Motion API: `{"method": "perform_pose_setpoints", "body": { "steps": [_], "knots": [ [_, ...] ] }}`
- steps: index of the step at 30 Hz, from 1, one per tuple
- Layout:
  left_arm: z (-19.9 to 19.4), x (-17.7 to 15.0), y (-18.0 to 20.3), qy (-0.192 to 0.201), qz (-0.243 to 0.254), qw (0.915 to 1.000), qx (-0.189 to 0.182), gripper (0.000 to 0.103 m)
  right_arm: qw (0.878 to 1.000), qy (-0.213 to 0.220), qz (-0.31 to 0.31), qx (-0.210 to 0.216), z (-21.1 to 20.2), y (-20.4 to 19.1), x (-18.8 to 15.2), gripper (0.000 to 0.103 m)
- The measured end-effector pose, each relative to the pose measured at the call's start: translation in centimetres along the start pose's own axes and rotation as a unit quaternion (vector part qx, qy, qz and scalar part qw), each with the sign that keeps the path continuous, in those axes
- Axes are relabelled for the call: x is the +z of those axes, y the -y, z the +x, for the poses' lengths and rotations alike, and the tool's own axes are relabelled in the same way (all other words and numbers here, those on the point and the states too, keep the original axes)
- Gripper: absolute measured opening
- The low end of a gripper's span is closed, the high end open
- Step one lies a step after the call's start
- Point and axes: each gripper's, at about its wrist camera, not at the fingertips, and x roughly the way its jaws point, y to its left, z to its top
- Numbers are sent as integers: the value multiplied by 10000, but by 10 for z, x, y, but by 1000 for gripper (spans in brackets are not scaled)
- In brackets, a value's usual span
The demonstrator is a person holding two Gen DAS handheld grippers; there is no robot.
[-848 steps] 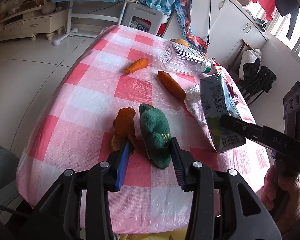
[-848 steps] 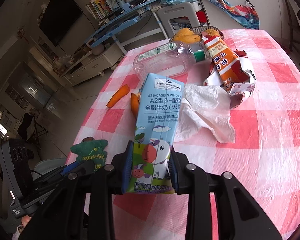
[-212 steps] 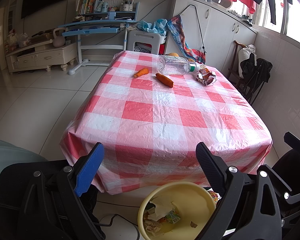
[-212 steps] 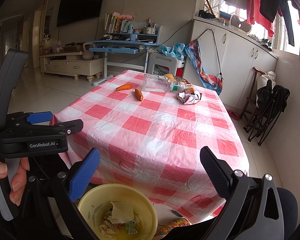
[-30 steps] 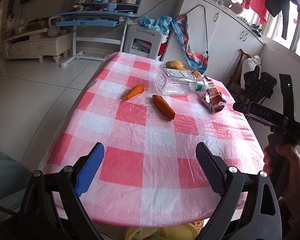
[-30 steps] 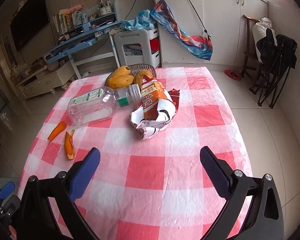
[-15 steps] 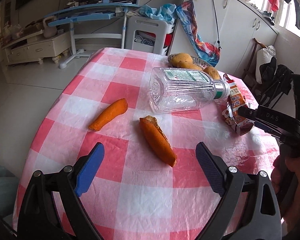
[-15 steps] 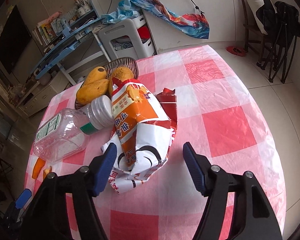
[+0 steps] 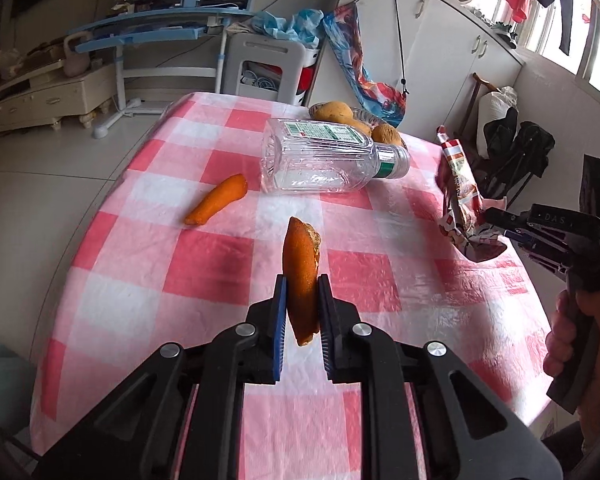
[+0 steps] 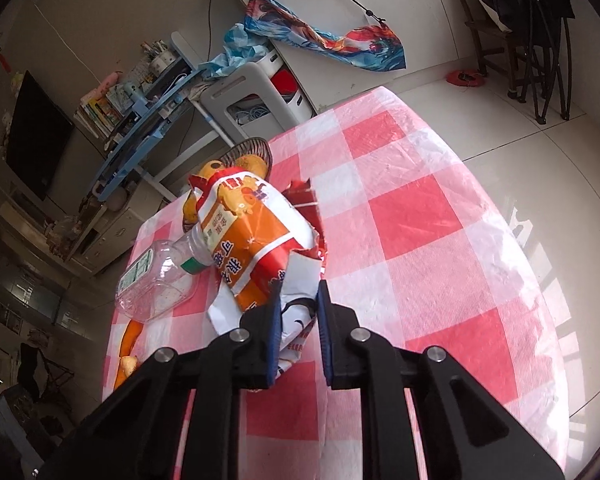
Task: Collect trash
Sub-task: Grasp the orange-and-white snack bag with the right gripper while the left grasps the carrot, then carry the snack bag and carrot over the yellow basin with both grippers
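Filling the frame, a pink-checked tablecloth [image 9: 228, 248], tiled floor at left, left gripper [image 9: 302, 312] pinched an orange peel [image 9: 301, 268], right gripper [image 10: 298, 320] pinched a snack bag [image 10: 256, 236], both having just closed.

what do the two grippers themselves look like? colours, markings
Left gripper: matte black frame, silver screw heads, one blue ribbed pad and one dark pad. Right gripper has the same build. Seen from the side in the left wrist view, it has a black pistol-style handle, white "DAS" lettering and a small green light. No cables or sleeves visible.
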Motion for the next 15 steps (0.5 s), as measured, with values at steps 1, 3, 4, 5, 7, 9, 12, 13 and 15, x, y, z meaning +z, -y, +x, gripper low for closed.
{"method": "perform_pose_setpoints", "body": {
  "steps": [1, 3, 4, 5, 7, 9, 12, 13, 15],
  "knots": [
    [-10, -5, -3, 32, -29, 10000, -16, 15, 10000, 13, -31, 69, -6, -4, -3, 11],
    [-27, -16, -8, 88, -68, 9999, -22, 15, 9997, 19, -11, 232, -16, -10, -14, 11],
    [-35, -21, -11, 106, -86, 9999, -22, 15, 9995, 9, -6, 301, -20, -13, -21, 11],
    [-42, -26, -14, 121, -104, 9999, -17, 15, 9993, -9, -10, 369, -24, -15, -29, 11],
    [-55, -34, -18, 151, -119, 9998, 8, 15, 9989, -46, -65, 467, -31, -22, -43, 10],
    [-66, -41, -20, 187, -97, 9998, 44, 15, 9982, -82, -163, 567, -37, -30, -56, 9],
    [-82, -47, -23, 261, -50, 9996, 86, 15, 9969, -93, -306, 722, -48, -39, -73, 9],
    [-88, -49, -24, 285, -44, 9995, 98, 15, 9964, -101, -355, 766, -52, -42, -79, 9],
    [-98, -53, -26, 345, -43, 9993, 126, 15, 9955, -127, -422, 839, -60, -45, -91, 9]
  ]
}}
